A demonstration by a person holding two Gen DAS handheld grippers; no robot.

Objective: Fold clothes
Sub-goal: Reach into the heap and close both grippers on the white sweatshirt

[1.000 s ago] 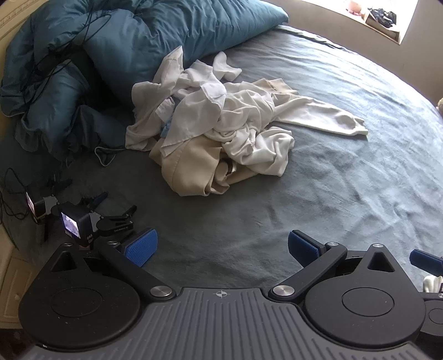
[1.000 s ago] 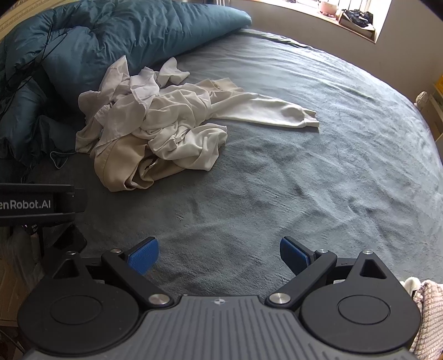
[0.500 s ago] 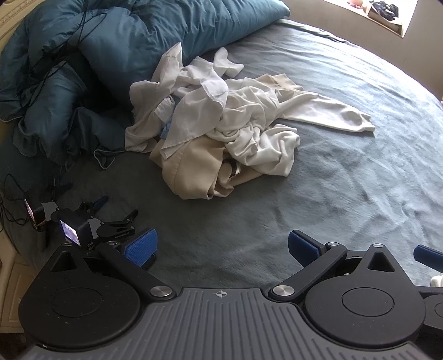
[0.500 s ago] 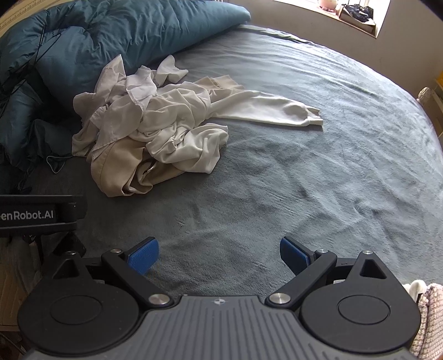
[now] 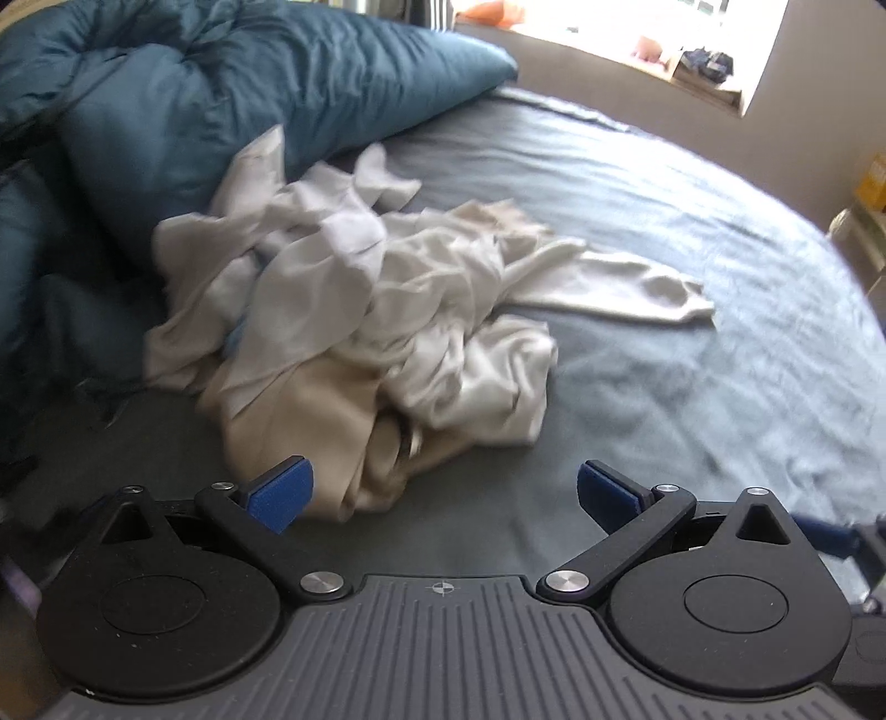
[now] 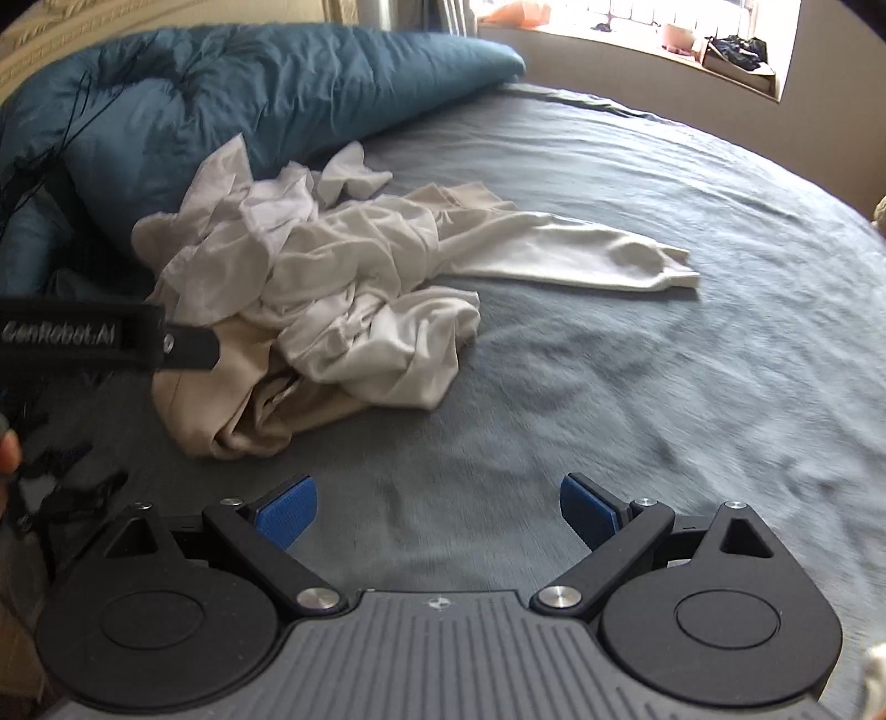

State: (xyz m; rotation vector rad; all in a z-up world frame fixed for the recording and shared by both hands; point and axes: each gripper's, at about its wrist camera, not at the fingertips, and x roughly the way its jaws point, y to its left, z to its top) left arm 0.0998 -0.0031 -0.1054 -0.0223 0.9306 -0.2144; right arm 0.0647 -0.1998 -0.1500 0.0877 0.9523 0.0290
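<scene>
A tangled heap of white and cream clothes (image 5: pixel 354 310) (image 6: pixel 332 310) lies on the grey-blue bed. A beige garment (image 5: pixel 310 421) sits at its near edge, and one long cream sleeve (image 5: pixel 620 282) (image 6: pixel 576 255) stretches out to the right. My left gripper (image 5: pixel 443 493) is open, its left blue pad close to the beige garment's near edge, nothing between the fingers. My right gripper (image 6: pixel 437 509) is open over bare sheet, a short way in front of the heap. The left gripper's body (image 6: pixel 105 338) shows at the left of the right wrist view.
A dark teal duvet (image 5: pixel 194 111) (image 6: pixel 221 111) is bunched behind and left of the heap. Bare bed sheet (image 5: pixel 692 387) (image 6: pixel 664 387) spreads to the right. A bright windowsill (image 6: pixel 692 44) with small items runs along the back wall.
Both grippers have moved forward toward the heap, which now looks larger and nearer. The left gripper's pad has come up to the beige garment. Both stay open.
</scene>
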